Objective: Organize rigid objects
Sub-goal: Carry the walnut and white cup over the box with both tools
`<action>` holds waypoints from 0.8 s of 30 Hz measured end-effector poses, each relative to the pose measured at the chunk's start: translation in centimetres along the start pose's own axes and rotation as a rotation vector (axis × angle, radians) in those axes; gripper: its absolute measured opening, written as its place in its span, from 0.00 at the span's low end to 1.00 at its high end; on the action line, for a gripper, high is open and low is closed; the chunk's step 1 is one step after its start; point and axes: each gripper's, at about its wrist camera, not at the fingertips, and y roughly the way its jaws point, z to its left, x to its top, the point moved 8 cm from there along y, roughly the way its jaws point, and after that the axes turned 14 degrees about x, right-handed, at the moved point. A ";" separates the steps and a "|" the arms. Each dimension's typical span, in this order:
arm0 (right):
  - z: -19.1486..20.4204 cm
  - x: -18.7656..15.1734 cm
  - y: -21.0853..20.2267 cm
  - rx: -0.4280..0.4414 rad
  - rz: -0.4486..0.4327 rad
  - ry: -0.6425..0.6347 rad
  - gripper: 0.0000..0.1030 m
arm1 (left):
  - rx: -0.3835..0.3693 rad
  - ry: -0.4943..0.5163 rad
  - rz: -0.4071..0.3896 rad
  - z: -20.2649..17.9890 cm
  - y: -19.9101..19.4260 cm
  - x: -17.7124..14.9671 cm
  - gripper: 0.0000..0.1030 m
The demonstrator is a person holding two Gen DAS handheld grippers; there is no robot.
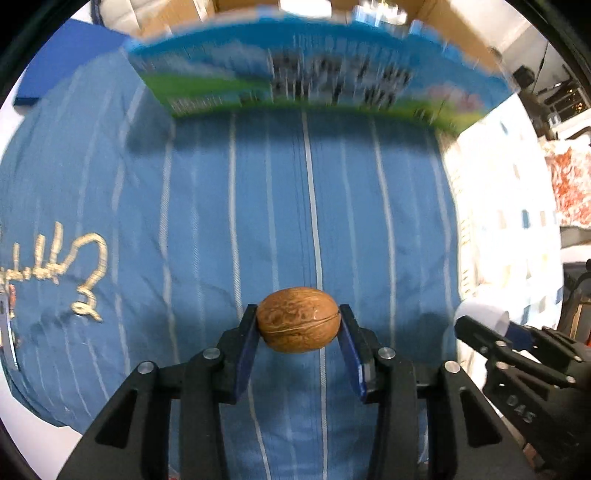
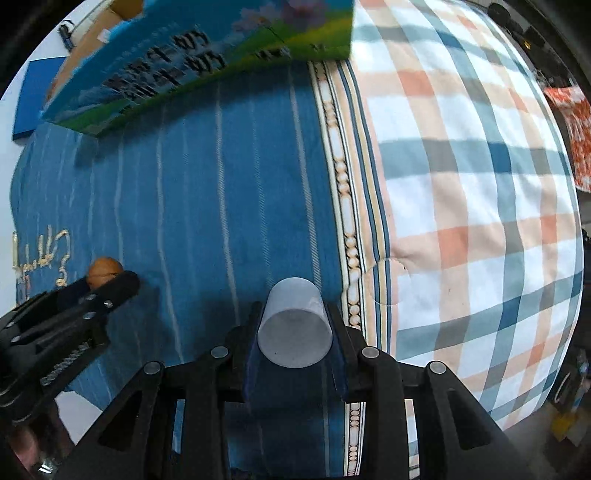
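Observation:
My left gripper (image 1: 298,320) is shut on a brown walnut (image 1: 298,319), held above the blue striped cloth (image 1: 221,206). It also shows in the right wrist view (image 2: 107,280) at the left, with the walnut (image 2: 104,268) at its tip. My right gripper (image 2: 295,314) is shut on a white cylinder (image 2: 294,326), its flat end facing the camera. In the left wrist view the right gripper (image 1: 491,328) shows at the right edge with the white cylinder (image 1: 480,312). A colourful printed box (image 1: 314,81) stands at the far end of the cloth; it also shows in the right wrist view (image 2: 207,55).
A checked quilt (image 2: 480,203) in white, orange and blue lies to the right of the blue cloth (image 2: 221,184). A blue flat pad (image 2: 33,96) lies at the far left. Cardboard (image 1: 443,22) stands behind the printed box. An orange patterned cloth (image 2: 576,140) is at the far right.

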 end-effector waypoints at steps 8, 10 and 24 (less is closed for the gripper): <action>3.1 0.9 -6.1 0.021 -0.101 -0.081 0.33 | -0.004 -0.033 -0.165 1.9 -7.7 2.0 0.38; 3.9 1.9 -8.2 0.025 -0.127 -0.102 0.33 | -0.004 -0.037 -0.194 1.7 -8.7 2.5 0.38; 6.2 3.9 -13.6 0.098 -0.203 -0.138 0.33 | -0.050 -0.045 -0.292 1.3 -14.0 6.6 0.38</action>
